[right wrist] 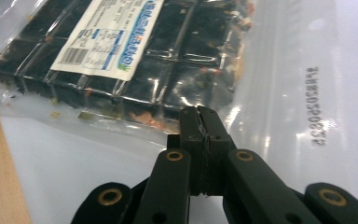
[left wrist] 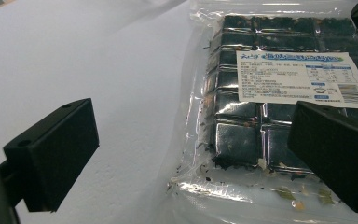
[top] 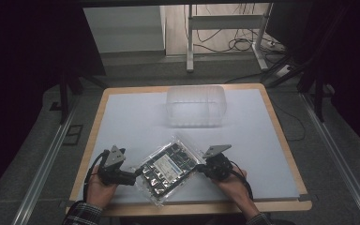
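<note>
One flat clear bag [top: 169,169] of dark squares is lying at the lower centre of the high view, on the white table [top: 131,117], turned at an angle. Its white label [top: 171,162] is too small to read there, and the squares are blurring together so their count is hard to make out. In the left gripper view the bag [left wrist: 279,93] is running off the right and top edges, and the label [left wrist: 303,77] print is staying unreadable.

Two grippers are sitting at the bag's ends. The left gripper [top: 133,176] is lying at the bag's lower left edge; in its own view its jaws are standing wide apart, the right one covering part of the bag's corner, with nothing pinched between them. The right gripper [top: 201,167] is touching the bag's right edge; in its own view the right gripper [right wrist: 200,121] has its jaws pressed together on the clear rim of the bag [right wrist: 135,56], though the film between them is hard to see.

One frosted bin [top: 195,105] is standing in the upper middle of the table, well apart from the bag, its contents impossible to tell. Two hands are coming in from the bottom edge, sleeves cut off.
</note>
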Demonstrator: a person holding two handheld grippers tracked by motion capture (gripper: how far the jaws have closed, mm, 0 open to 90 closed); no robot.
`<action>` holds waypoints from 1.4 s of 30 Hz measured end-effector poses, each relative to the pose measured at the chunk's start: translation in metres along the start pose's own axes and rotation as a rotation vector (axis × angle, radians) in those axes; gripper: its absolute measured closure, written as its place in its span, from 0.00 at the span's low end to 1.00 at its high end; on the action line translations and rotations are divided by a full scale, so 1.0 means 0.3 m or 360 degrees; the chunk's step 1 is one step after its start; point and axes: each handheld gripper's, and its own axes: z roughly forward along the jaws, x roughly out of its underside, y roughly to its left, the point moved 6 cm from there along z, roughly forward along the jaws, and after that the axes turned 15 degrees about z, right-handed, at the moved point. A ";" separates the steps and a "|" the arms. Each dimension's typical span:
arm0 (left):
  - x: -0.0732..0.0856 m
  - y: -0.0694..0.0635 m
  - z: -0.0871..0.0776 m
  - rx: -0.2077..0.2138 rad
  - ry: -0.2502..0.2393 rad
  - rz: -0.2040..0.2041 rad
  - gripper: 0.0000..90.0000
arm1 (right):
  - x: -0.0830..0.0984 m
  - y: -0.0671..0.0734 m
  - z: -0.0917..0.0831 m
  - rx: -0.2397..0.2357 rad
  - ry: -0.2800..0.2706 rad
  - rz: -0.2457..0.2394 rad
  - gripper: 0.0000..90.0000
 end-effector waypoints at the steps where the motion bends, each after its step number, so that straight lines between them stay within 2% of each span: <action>1: 0.000 0.000 0.000 0.0000 0.0000 0.0000 0.02 | 0.000 0.005 0.001 -0.0004 0.0005 -0.0012 0.99; 5: 0.000 -0.001 0.000 -0.0001 0.0002 0.0003 0.02 | -0.003 0.019 -0.004 -0.0001 0.0004 -0.0042 0.98; 9: 0.000 -0.001 0.000 -0.0002 0.0003 0.0004 0.02 | -0.015 0.015 -0.016 -0.0010 -0.0027 -0.0016 0.95; 12: -0.001 -0.001 0.000 -0.0004 0.0001 0.0005 0.02 | -0.028 0.000 -0.031 -0.0014 -0.0068 0.0021 0.93; 14: -0.001 0.000 -0.001 -0.0007 0.0001 0.0008 0.02 | -0.044 -0.025 -0.050 0.0004 -0.0130 0.0045 0.90; 18: -0.001 0.000 0.000 -0.0007 0.0004 0.0013 0.02 | -0.058 -0.046 -0.061 0.0016 -0.0164 0.0075 0.87; 26: 0.000 -0.001 0.001 -0.0006 0.0009 0.0018 0.02 | -0.087 -0.102 -0.074 0.0067 -0.0220 0.0126 0.70; 32: 0.001 -0.001 0.002 -0.0005 0.0015 0.0023 0.02 | -0.090 -0.145 -0.059 0.0117 -0.0216 0.0146 0.59; 39: 0.001 -0.003 0.003 -0.0004 0.0018 0.0026 0.02 | -0.088 -0.160 -0.020 0.0040 -0.0173 0.0160 0.48; 42: 0.001 -0.003 0.004 -0.0002 0.0021 0.0028 0.02 | -0.088 -0.165 -0.002 0.0001 -0.0154 0.0170 0.47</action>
